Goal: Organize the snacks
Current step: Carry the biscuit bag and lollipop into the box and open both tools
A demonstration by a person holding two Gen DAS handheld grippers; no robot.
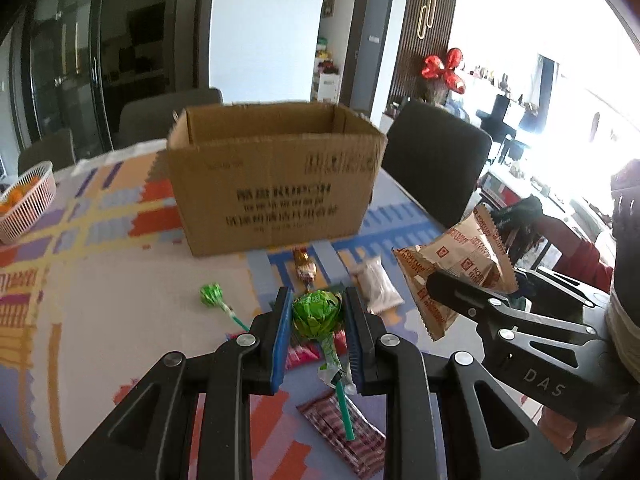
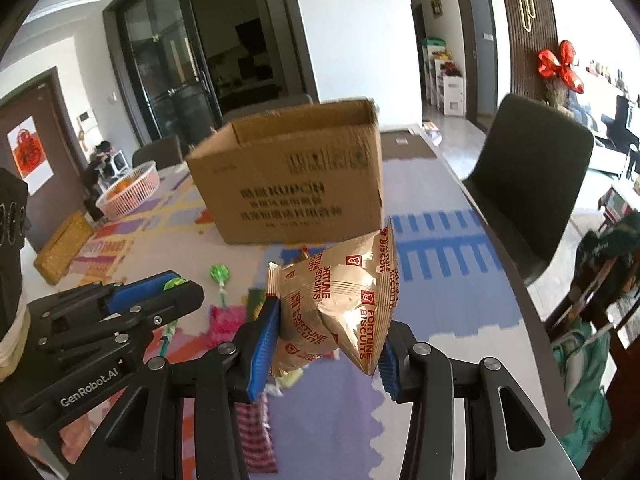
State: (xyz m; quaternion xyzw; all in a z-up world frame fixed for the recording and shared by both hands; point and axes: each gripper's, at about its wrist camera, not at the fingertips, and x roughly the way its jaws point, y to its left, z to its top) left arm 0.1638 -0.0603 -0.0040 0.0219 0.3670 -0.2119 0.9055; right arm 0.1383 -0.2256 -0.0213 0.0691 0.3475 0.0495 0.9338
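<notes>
Patterned tablecloth (image 1: 100, 280), left jaws clamping green-wrapped lollipop (image 1: 317, 314), right jaws pinching crinkled gold biscuit packet (image 2: 340, 304)

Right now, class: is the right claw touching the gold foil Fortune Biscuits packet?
Touching. The right wrist view shows the right claw with its blue pads pressed into the gold foil Fortune Biscuits packet, which hangs above the table.
</notes>
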